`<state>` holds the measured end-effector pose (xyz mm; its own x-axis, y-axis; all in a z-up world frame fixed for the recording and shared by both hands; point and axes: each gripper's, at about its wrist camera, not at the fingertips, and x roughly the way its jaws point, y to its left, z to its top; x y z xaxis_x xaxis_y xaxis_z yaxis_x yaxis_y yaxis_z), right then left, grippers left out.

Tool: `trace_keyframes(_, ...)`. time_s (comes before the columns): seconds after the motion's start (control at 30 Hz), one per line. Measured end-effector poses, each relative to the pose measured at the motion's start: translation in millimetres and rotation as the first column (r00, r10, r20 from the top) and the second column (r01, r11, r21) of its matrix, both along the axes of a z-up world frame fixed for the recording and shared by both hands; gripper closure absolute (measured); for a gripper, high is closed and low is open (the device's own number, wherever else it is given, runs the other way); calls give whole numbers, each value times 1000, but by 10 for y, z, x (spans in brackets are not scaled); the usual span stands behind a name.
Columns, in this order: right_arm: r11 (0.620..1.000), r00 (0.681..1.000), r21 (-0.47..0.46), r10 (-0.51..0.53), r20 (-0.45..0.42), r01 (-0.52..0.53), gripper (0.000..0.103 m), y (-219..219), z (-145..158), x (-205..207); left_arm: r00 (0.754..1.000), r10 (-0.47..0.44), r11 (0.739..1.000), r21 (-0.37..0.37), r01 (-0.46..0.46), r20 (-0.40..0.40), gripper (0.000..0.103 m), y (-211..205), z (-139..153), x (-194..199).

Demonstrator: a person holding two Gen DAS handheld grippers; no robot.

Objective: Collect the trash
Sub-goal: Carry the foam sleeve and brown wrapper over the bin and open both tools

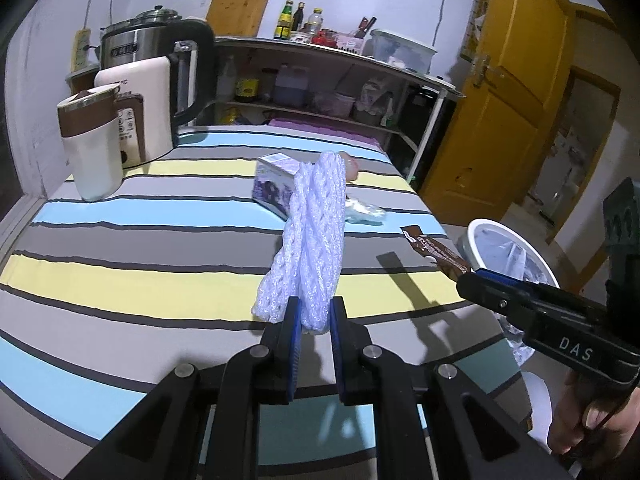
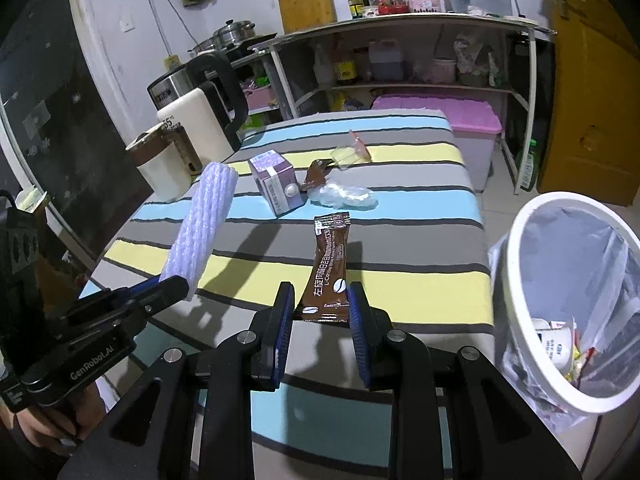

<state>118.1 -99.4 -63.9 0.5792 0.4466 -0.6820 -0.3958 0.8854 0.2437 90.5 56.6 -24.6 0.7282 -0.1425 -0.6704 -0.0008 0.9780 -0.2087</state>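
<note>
Left wrist view: a white foam net [image 1: 310,248] is clamped by the left tongs [image 1: 314,318] and held above the striped table [image 1: 120,248]. A purple box [image 1: 274,184] is seen beyond it; the bin [image 1: 506,256] is to the right.

Right wrist view: a brown sachet [image 2: 329,268] is pinched by the right tongs [image 2: 320,308]. The bin [image 2: 516,280] is just to their right, with trash inside. A crumpled wrapper [image 2: 346,196] is seen ahead.

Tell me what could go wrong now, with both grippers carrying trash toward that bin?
The left gripper pinches only the bottom end of the long foam net, so it might flop or slip out. The right gripper grips the brown packet by one end, and the bin stands off to the side; releasing early could drop it on the floor.
</note>
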Motion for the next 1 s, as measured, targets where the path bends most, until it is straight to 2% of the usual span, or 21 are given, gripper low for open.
trace_keyframes(0.47,996,996,28,-81,22,81,75,-409,86,-119,995,-103,995,19,102,11,89,-468,73,80)
trace_keyframes(1.0,962,963,39,-271,17,270,75,-1230,100,-95,964,-265,964,17,265,15,89,-1194,78,348)
